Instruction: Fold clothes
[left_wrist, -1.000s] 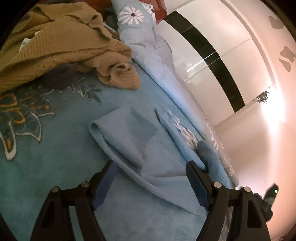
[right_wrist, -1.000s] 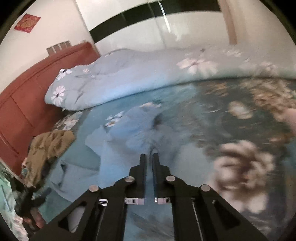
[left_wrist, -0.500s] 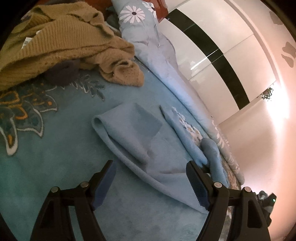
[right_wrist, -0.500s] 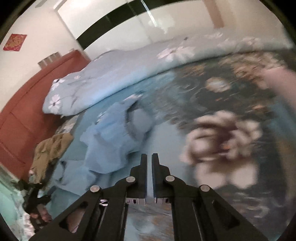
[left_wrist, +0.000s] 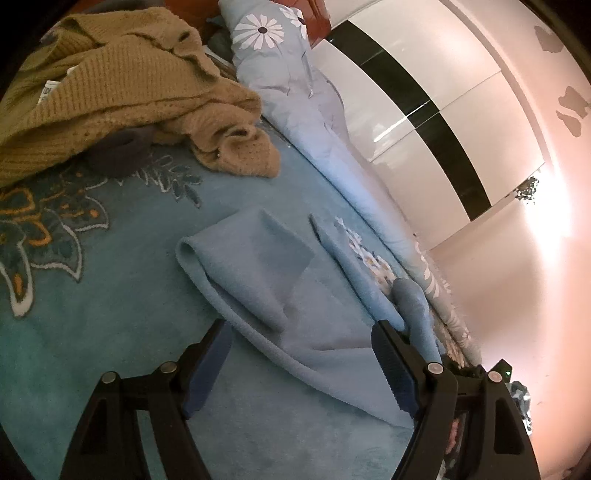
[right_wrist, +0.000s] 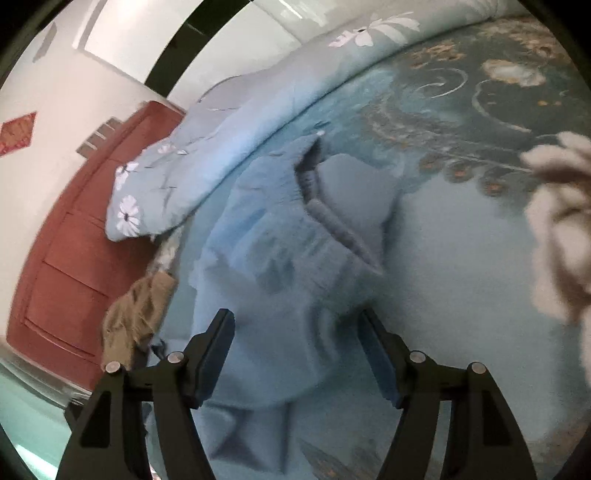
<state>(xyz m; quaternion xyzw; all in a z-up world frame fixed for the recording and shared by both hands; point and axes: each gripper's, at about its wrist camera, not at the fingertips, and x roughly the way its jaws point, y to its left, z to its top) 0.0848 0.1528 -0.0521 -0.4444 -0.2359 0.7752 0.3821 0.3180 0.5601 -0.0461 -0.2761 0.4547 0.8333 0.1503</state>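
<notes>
Lying on a teal floral bedspread (left_wrist: 92, 314), from left to right in the left wrist view: a mustard knit sweater (left_wrist: 110, 92) heaped at the upper left over a dark grey item (left_wrist: 118, 151); then the light blue garment (left_wrist: 266, 280), spread mid-frame with one flap folded over on itself and a rounded fold along its near edge; then a rolled floral duvet (left_wrist: 306, 107) running along the far side of the bed, with a white wardrobe with a black band (left_wrist: 424, 122) behind it. Hovering low over the garment's near edge, left gripper (left_wrist: 301, 362) spread wide, blue pads on either side of the cloth, nothing pinched; touching or just above, cannot tell.

Seen from the right wrist view, left to right: red-brown wooden headboard (right_wrist: 74, 266), the sweater (right_wrist: 136, 314) crumpled beside it, the duvet (right_wrist: 229, 147) slanting up toward the top right, then the same blue garment (right_wrist: 280, 258) bunched in the middle with its ribbed neckline (right_wrist: 332, 225) showing, and a pale flower pattern of the bedspread (right_wrist: 554, 229) at the far right, blurred. Right gripper (right_wrist: 299, 354) also spread wide, fingers straddling the rumpled lower part of the garment, gripping nothing.
</notes>
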